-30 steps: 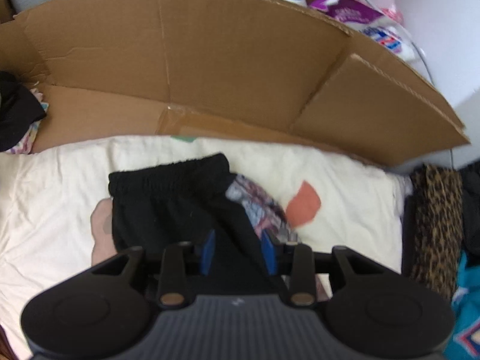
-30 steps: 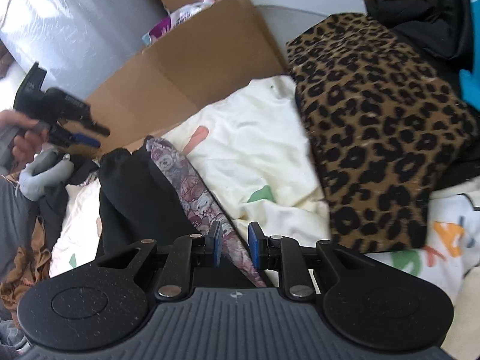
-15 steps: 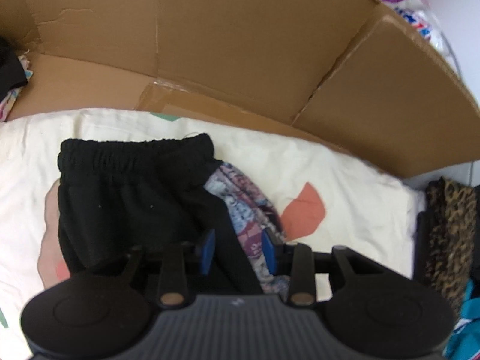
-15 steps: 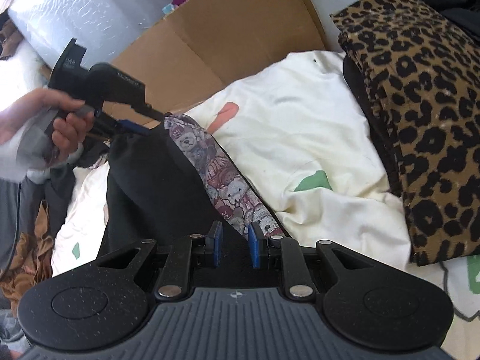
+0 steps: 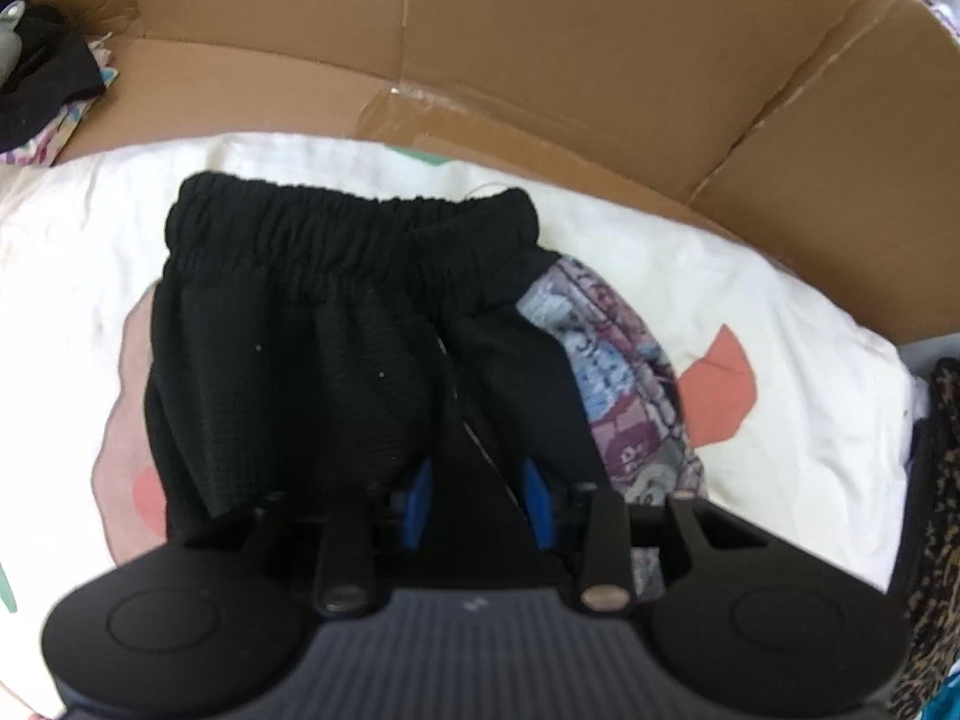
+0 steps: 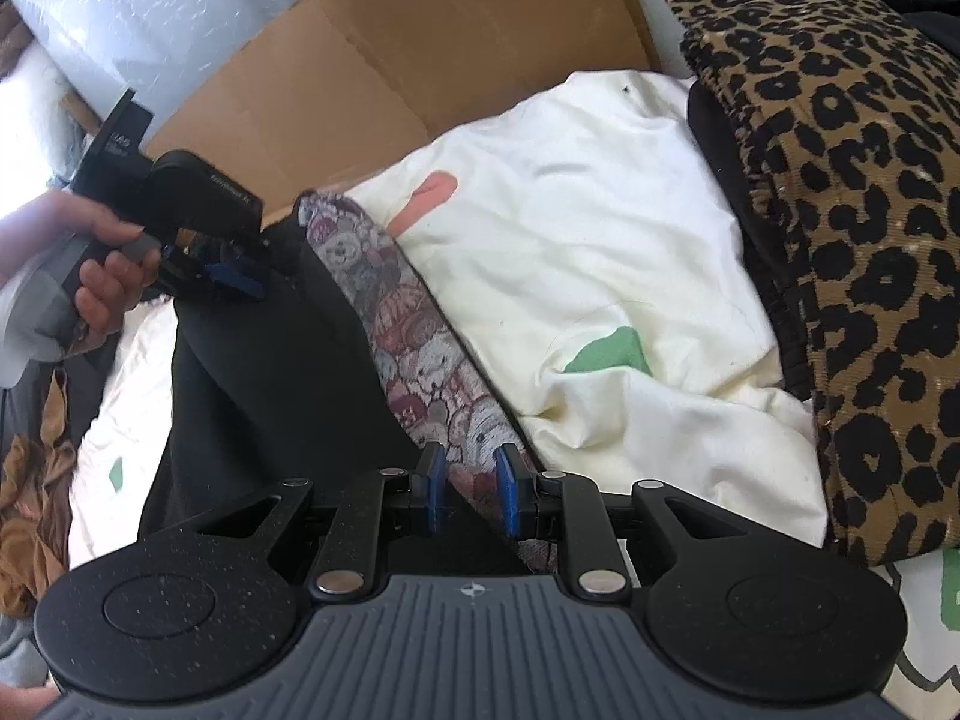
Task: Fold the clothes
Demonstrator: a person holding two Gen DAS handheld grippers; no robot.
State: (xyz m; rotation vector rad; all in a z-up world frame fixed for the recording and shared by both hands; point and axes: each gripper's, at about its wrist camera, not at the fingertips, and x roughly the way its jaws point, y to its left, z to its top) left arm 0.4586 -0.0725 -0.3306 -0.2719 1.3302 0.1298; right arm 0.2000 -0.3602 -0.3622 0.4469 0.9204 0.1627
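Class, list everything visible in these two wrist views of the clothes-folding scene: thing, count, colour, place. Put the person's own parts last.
black shorts: one, black with a teddy-bear patterned panel, spread on the sheet, lower edge between both sets of jaws
sheet: one, cream with coral and green shapes, under the shorts
cardboard box: one, brown, flattened behind the sheet
leopard-print garment: one, tan and black, right of the sheet
dark clothes pile: one, black, far left
left gripper: one, black with blue pads, closed on the shorts
right gripper: one, same colours, closed on the shorts
hand: one, holding the left gripper
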